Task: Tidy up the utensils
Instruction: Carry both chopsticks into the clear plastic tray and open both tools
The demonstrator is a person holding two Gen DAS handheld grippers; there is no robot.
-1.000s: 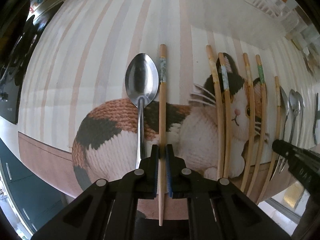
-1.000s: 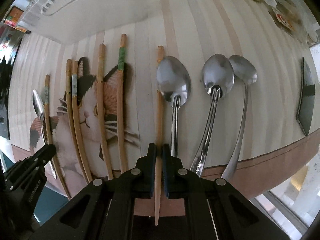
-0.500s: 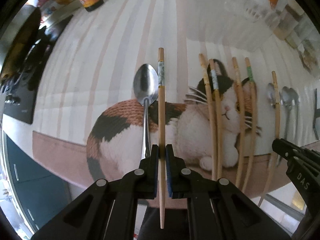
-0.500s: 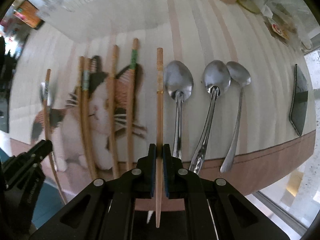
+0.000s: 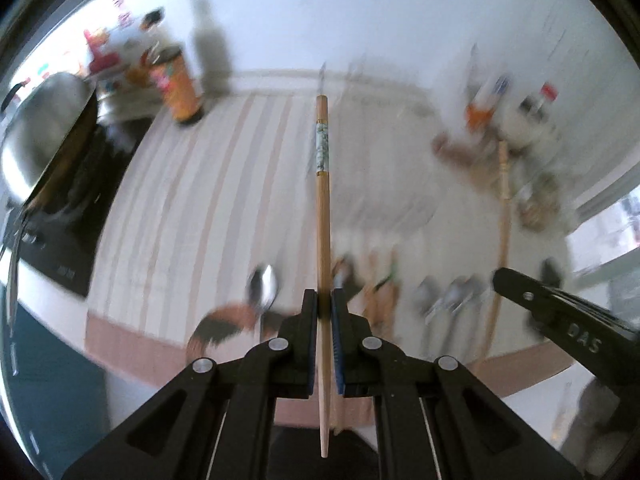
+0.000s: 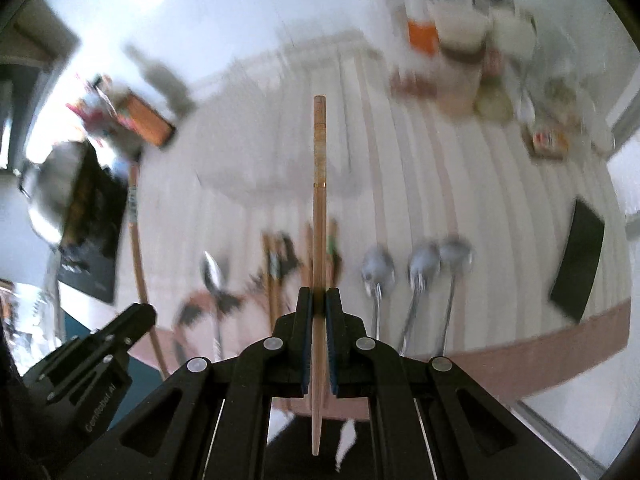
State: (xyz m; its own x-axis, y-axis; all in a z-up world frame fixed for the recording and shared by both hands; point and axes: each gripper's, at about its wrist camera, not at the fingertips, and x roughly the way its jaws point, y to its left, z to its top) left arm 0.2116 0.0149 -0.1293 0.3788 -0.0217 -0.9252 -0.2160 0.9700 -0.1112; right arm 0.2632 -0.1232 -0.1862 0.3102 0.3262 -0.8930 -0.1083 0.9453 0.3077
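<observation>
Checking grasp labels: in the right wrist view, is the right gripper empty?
No, the right gripper is shut on a plain wooden chopstick that runs between its fingers.

Pink-and-white striped tablecloth (image 5: 224, 184), black claws.

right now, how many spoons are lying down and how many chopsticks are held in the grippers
spoons: 4
chopsticks held: 2, one in the left gripper, one in the right gripper
total: 6
chopsticks lying on the cloth: too blurred to count
</observation>
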